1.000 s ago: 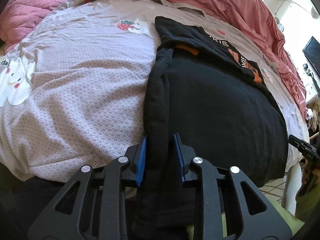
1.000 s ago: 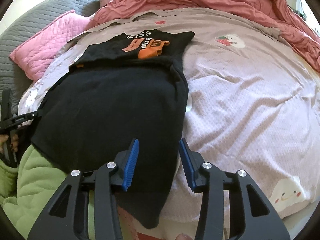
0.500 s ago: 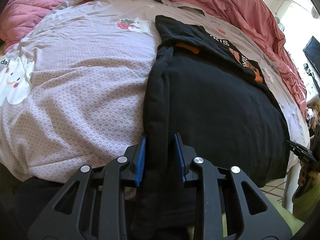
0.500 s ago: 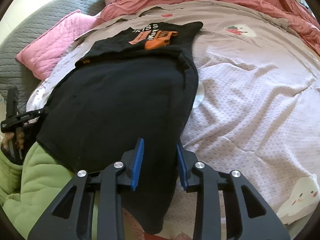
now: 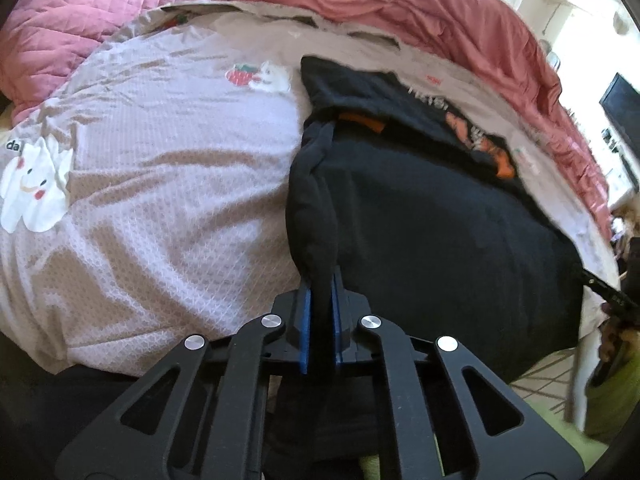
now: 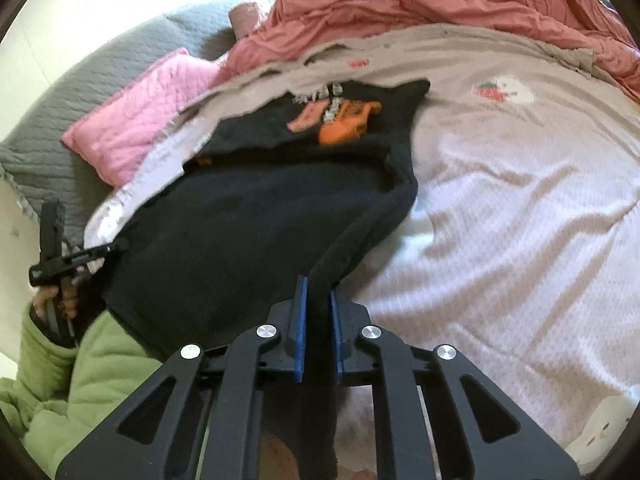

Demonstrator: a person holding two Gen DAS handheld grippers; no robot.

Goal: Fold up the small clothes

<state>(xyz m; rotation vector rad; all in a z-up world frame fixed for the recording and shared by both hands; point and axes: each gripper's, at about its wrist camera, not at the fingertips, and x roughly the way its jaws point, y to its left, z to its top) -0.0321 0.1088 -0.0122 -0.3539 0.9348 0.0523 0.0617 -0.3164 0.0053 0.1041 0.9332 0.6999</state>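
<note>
On the bed, black shirt edges pinched between left tool, right tool.

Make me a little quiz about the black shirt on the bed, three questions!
1. True or false: both grippers are clamped on the black shirt.
2. What color is the print on the shirt: A green, B orange, C blue?
3. Fill in: the left gripper pinches the shirt's ____ corner, near or far?

Key: 1 true, the right gripper is shut on it too. 2 B. 3 near.
</note>
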